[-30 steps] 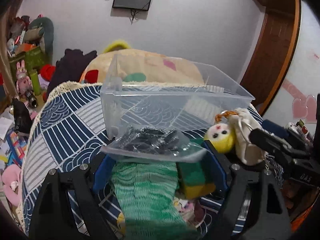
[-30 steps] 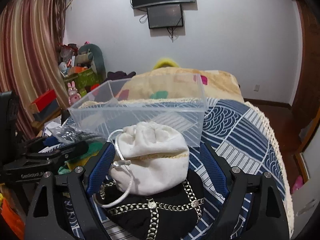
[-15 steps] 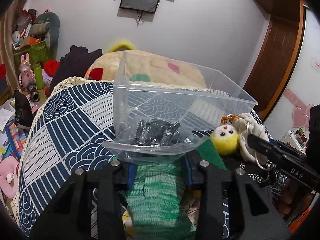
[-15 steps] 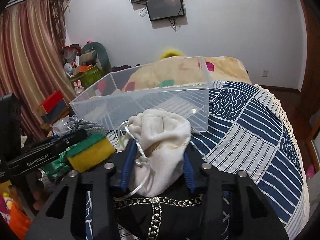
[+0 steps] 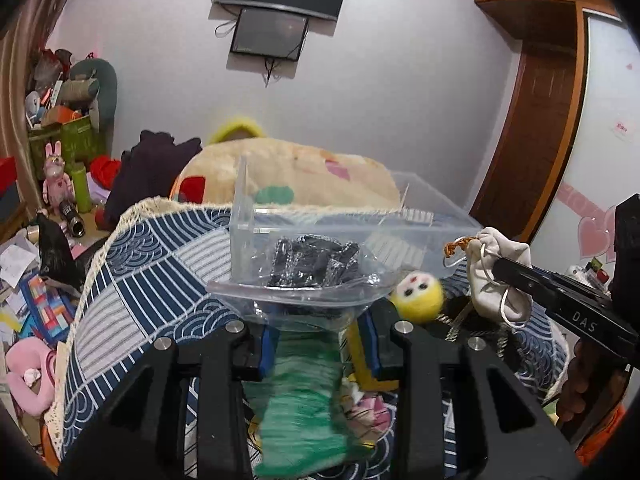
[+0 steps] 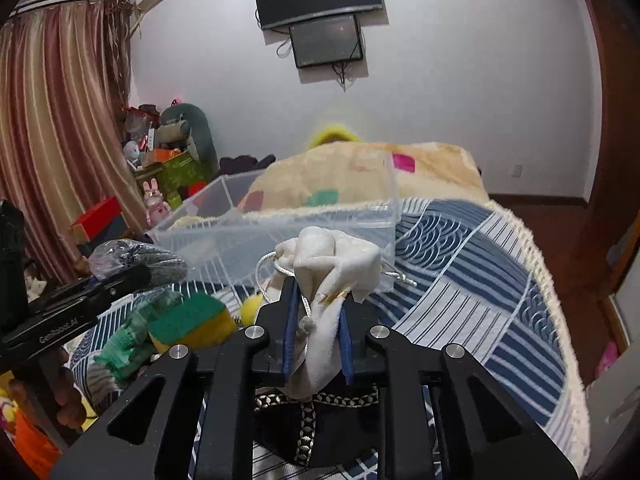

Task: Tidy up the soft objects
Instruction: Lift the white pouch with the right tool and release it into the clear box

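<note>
My left gripper [image 5: 316,328] is shut on a clear plastic bag of black items [image 5: 308,276] and holds it lifted in front of the clear plastic bin [image 5: 352,220]. My right gripper [image 6: 316,320] is shut on a white drawstring pouch [image 6: 332,264], lifted off the bed just short of the bin [image 6: 280,228]. The pouch also shows in the left wrist view [image 5: 496,272]. A green knitted cloth [image 5: 304,400], a yellow-green sponge [image 6: 192,320] and a yellow plush face [image 5: 418,292] lie on the blue patterned bedspread [image 6: 480,280].
A black pouch with gold trim [image 6: 312,412] lies under my right gripper. A beige blanket [image 5: 300,172] is heaped behind the bin. Toys and boxes [image 5: 60,128] crowd the left side by the curtain. The bed drops off at the right [image 6: 560,320].
Both grippers have closed, the left on the plastic bag and the right on the white pouch. Both things have been lifted off the bed toward the bin.
</note>
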`<state>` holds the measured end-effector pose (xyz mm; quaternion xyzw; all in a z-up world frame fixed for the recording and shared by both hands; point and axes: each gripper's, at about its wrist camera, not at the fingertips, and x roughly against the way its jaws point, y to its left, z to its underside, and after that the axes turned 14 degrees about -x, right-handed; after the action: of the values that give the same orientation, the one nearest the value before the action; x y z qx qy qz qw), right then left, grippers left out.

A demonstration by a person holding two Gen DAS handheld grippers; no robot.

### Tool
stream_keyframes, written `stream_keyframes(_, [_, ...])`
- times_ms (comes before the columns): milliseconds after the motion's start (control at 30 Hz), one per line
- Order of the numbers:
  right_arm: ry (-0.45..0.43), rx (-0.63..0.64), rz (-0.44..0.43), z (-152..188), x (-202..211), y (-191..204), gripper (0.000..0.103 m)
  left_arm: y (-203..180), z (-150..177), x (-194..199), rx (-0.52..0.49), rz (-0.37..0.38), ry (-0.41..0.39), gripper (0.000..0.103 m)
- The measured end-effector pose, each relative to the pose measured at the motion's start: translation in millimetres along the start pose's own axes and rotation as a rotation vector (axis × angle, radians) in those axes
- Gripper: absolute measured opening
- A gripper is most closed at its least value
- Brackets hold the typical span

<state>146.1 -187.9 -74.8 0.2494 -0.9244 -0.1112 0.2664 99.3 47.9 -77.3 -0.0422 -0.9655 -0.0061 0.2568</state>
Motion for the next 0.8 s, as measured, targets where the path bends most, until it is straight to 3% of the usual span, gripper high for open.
stream_keyframes(433, [-0.119, 0.079, -0.02, -30.7, 19.6, 22.2, 0.016, 2.0, -36.3, 30.1, -0.032, -0.013, -0.111, 0.035])
stream_keyframes(800, [-0.143, 0.105, -0.021, -68.1, -3.8, 25.5, 0.016, 18.0, -71.1, 10.8, -0.036, -0.035, -0.092, 0.035])
